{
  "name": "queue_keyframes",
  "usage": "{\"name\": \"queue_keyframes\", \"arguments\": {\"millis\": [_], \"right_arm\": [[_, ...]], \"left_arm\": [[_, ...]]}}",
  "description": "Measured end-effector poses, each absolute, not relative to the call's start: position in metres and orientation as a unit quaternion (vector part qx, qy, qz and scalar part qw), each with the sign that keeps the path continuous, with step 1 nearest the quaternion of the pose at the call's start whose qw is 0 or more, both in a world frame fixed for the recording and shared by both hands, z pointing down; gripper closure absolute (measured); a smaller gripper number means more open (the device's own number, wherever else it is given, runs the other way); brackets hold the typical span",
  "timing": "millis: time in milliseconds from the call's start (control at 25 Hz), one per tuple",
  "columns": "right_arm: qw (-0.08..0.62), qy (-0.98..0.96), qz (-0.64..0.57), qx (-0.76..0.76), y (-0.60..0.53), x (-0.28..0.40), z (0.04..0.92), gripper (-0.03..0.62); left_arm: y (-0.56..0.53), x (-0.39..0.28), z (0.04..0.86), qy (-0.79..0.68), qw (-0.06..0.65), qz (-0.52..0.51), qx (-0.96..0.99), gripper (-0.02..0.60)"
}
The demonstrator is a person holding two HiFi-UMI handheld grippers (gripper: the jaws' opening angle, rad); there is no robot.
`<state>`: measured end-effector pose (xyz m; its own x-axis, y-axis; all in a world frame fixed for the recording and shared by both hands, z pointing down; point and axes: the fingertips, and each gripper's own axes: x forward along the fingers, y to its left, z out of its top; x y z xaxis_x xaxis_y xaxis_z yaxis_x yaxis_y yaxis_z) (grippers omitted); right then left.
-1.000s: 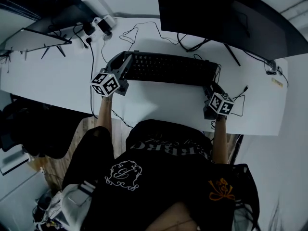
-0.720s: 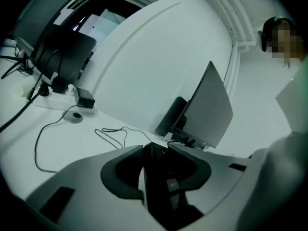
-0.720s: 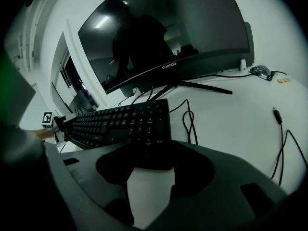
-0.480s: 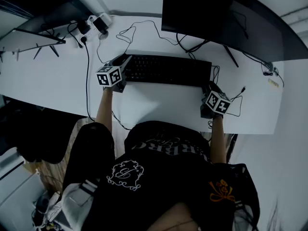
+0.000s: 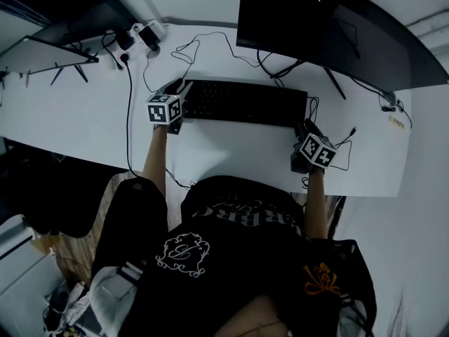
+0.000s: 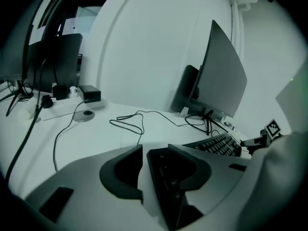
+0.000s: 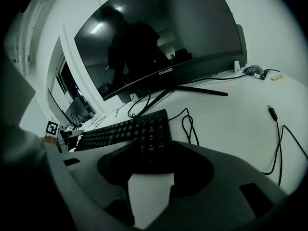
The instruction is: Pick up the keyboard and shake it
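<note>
While the keyboard (image 5: 242, 102) lay flat on the desk (image 5: 84, 125), mid-desk and just near of the monitor (image 5: 330, 27), a gripper sat at each end.

Left gripper (image 6: 144, 153): set narrow, jaws closed on the keyboard's left end, which showed as a dark slab between them.

Right gripper (image 7: 154, 165): jaws had just been closing and stood at middling width, with the keyboard's right end between them. The pads appeared to bear on it, though dark on dark made the contact line hard to read.

Step in hand, as judged: securing a grip at both ends before the lift. To do it well:
- Seat both ends deep in the jaws, not on the corners.
- Raise the two ends together so the board stays level.
- Leave slack in the cable (image 7: 188, 124) coiled just right of the keyboard.
- Keep the shake short and clear of the stand leg (image 5: 337, 81).

Containers: none were seen on the desk, so there were no contents to record.

Farther out, a loose cable loop (image 5: 196, 48) lay on the far side and plugs (image 5: 144, 35) sat at far left.
</note>
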<state>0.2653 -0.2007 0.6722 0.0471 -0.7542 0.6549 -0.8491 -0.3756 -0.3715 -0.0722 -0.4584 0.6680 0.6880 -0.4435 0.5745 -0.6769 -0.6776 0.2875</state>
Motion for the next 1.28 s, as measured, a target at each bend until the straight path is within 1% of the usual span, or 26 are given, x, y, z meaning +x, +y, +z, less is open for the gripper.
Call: {"name": "queue_keyframes", "arguments": {"millis": [160, 280, 360, 640, 840, 1280], "right_arm": [[0.027, -0.574, 0.393, 0.718, -0.202, 0.258, 0.642, 0.403], [-0.001, -0.588, 0.383, 0.713, -0.201, 0.25, 0.617, 0.459], [-0.017, -0.604, 0.376, 0.702, -0.201, 0.24, 0.601, 0.476], [-0.031, -0.675, 0.355, 0.646, -0.199, 0.193, 0.554, 0.485], [-0.028, -0.722, 0.34, 0.602, -0.186, 0.162, 0.529, 0.485], [-0.008, -0.787, 0.321, 0.527, -0.118, 0.12, 0.503, 0.485]], "left_arm": [[-0.449, -0.077, 0.641, -0.334, 0.26, 0.197, 0.884, 0.417], [-0.429, -0.072, 0.616, -0.323, 0.244, 0.181, 0.896, 0.417], [-0.412, -0.066, 0.596, -0.315, 0.234, 0.168, 0.905, 0.417], [-0.341, -0.04, 0.543, -0.286, 0.218, 0.139, 0.923, 0.417], [-0.287, -0.034, 0.517, -0.294, 0.226, 0.108, 0.922, 0.417], [-0.164, -0.02, 0.493, -0.314, 0.226, 0.085, 0.918, 0.417]]}}
